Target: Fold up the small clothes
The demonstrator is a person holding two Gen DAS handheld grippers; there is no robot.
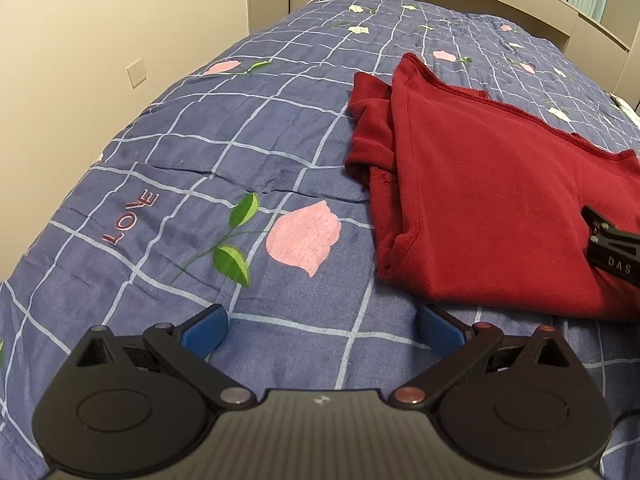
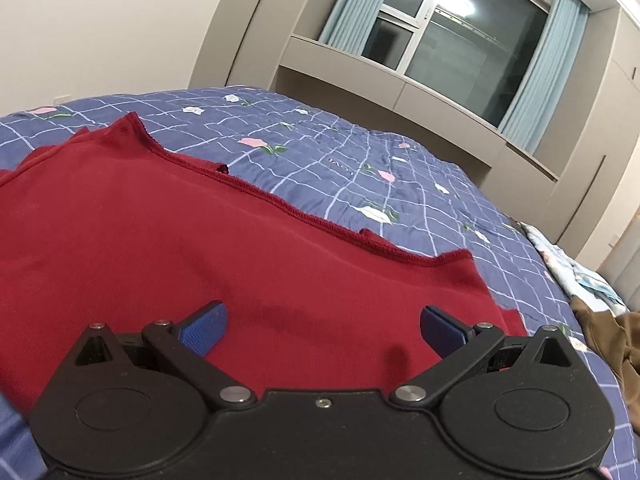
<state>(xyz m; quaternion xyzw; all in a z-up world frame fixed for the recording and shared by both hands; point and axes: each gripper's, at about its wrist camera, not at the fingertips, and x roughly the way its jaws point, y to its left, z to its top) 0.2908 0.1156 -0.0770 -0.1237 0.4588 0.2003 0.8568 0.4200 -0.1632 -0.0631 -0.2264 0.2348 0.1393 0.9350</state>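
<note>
A dark red knit garment (image 1: 480,184) lies folded on the blue checked bedspread (image 1: 180,152), a sleeve bunched at its left edge. My left gripper (image 1: 322,330) is open and empty, low over the bedspread just in front of the garment's near left corner. My right gripper (image 2: 324,330) is open and empty, hovering over the red garment (image 2: 160,240) near its right part; its black body shows in the left wrist view (image 1: 612,248) over the cloth.
The bedspread (image 2: 360,152) has pink flowers and a "LOVE" print (image 1: 130,216). A brown garment (image 2: 608,344) lies at the bed's right edge. Walls, cabinets and a curtained window (image 2: 460,40) surround the bed.
</note>
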